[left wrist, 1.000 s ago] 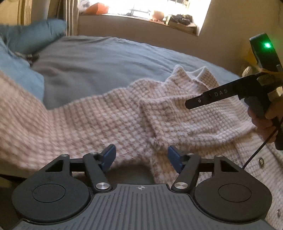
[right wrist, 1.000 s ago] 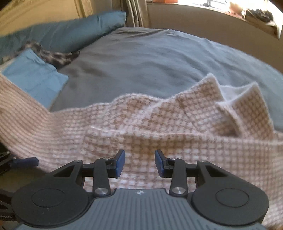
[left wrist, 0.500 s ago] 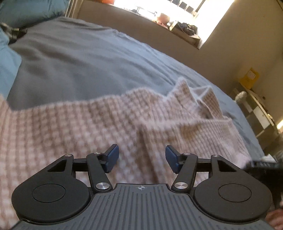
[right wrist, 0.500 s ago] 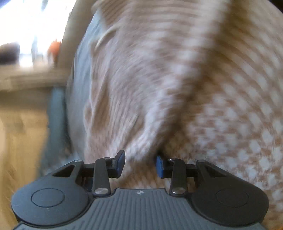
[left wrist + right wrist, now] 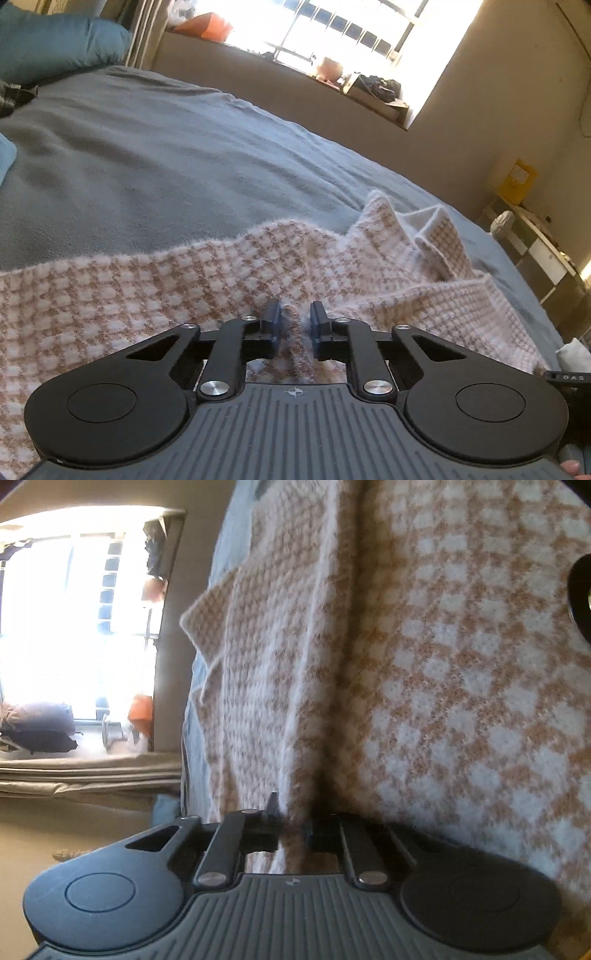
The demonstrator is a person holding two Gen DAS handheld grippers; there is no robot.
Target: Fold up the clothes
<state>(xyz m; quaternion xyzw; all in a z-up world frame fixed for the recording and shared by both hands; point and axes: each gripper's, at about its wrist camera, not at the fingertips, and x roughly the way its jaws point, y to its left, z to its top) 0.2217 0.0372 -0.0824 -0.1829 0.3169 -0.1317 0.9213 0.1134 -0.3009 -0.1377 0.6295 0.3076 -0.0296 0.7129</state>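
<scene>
The checked garment [image 5: 155,295] is spread on the bed [image 5: 147,155]. A ridge of it is pinched by the left hand-held gripper [image 5: 294,325]; the right hand-held gripper [image 5: 291,823] likewise grips an edge fold.

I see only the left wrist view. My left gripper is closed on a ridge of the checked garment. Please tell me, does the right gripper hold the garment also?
Observer: Yes. In the right wrist view the right gripper is shut on a fold of the checked garment.
Operator: Is that camera level, like mine?
Observer: No. It is rolled onto its side: the window stands at the left of its picture and the garment fills the right.
Operator: Can it see my left gripper?
Observer: Only a dark rounded part at the right edge, perhaps yours; I cannot tell.
</scene>
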